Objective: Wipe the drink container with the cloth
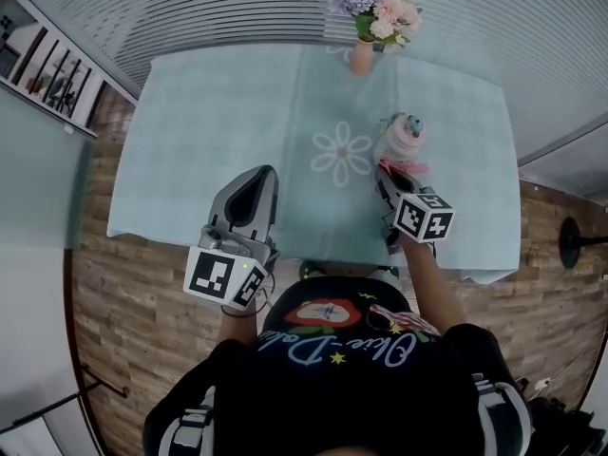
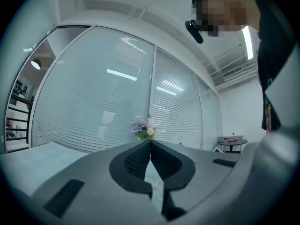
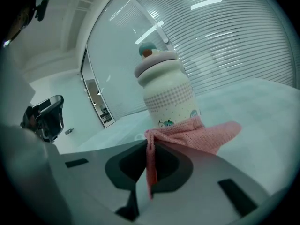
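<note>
A white and pink drink container (image 1: 402, 140) (image 3: 165, 91) with a small figure on its lid stands upright on the pale green tablecloth (image 1: 237, 131). My right gripper (image 1: 385, 176) (image 3: 150, 143) is shut on a pink cloth (image 3: 197, 134) (image 1: 410, 167). The cloth lies against the container's lower front. My left gripper (image 1: 263, 177) (image 2: 150, 145) hangs over the table's near left part, shut, with nothing between its jaws.
A vase of flowers (image 1: 372, 17) (image 2: 144, 129) stands at the table's far edge. A white flower print (image 1: 340, 153) marks the cloth's middle. Glass walls with blinds surround the table. A small round table (image 2: 230, 142) stands off to the right.
</note>
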`<state>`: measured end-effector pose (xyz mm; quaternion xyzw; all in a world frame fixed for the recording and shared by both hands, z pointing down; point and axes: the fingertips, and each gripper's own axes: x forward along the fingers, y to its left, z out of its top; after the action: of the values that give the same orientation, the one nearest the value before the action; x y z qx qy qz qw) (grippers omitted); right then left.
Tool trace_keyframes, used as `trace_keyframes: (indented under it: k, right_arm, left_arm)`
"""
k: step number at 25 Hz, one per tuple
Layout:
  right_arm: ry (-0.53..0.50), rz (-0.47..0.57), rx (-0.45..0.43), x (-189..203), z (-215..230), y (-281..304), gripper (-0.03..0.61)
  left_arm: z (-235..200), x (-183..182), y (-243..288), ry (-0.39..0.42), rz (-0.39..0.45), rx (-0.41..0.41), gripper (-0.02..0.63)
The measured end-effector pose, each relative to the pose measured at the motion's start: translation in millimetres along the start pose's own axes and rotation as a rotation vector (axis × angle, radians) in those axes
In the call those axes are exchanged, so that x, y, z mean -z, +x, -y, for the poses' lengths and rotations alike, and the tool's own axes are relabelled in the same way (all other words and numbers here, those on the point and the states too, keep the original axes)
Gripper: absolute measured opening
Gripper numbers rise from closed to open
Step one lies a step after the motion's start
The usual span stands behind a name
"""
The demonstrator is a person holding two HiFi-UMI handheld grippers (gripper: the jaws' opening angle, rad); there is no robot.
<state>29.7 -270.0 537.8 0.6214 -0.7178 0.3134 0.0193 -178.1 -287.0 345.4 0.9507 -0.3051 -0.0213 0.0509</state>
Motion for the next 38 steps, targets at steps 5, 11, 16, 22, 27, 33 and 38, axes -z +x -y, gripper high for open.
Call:
trace_keyframes:
  k: [5, 11, 16, 22, 27, 33, 38]
  right_arm:
    - [0.005, -0.008, 0.065, 6, 3, 6, 0.012]
    - [-0.015, 0.000, 0.109, 7, 1, 6, 0.012]
    - [-0.045, 0.040, 0.123, -3, -20, -3, 0.012]
    - [-0.007, 0.182, 0.070, -37, -62, -12, 0.012]
    - [0.041, 0.348, 0.060, -78, -77, -15, 0.012]
    - [0.117, 0.454, 0.097, -107, -66, -9, 0.012]
    - [0.200, 0.485, 0.155, -111, -47, -4, 0.012]
  left_arm:
    - [-14, 2, -11, -0.005, -0.007, -0.002, 0.005]
    - [-25, 4, -14, -0.012, -0.013, 0.015, 0.005]
    - [-24, 1, -9, -0.007, -0.008, 0.049, 0.005]
    - [-25, 0, -6, -0.006, -0.009, 0.066, 0.005]
    - [-32, 0, -12, -0.002, -0.012, 0.050, 0.005]
    - [-41, 0, -19, 0.003, -0.014, 0.021, 0.005]
    - [-48, 0, -22, 0.002, -0.020, 0.002, 0.005]
